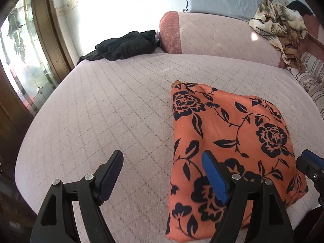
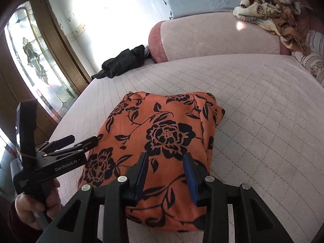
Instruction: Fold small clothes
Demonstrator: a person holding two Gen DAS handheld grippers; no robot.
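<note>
An orange floral garment (image 2: 162,154) is lying folded on the pink quilted bed (image 2: 263,111), at five o'clock in the left wrist view. The left gripper (image 1: 162,174), lettered "GenRobot.AI", is spreading its fingers wide over the garment's left edge. The right gripper (image 2: 165,174) is hovering above the cloth with fingers parted narrowly, holding nothing.

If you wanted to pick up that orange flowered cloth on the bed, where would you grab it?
I'd pinch the near edge of the orange flowered cloth, coming in low from the front. It lies as a folded, layered bundle on the bed, and that edge lies nearest the right hand-held gripper, whose open jaws already hover over it.
</note>
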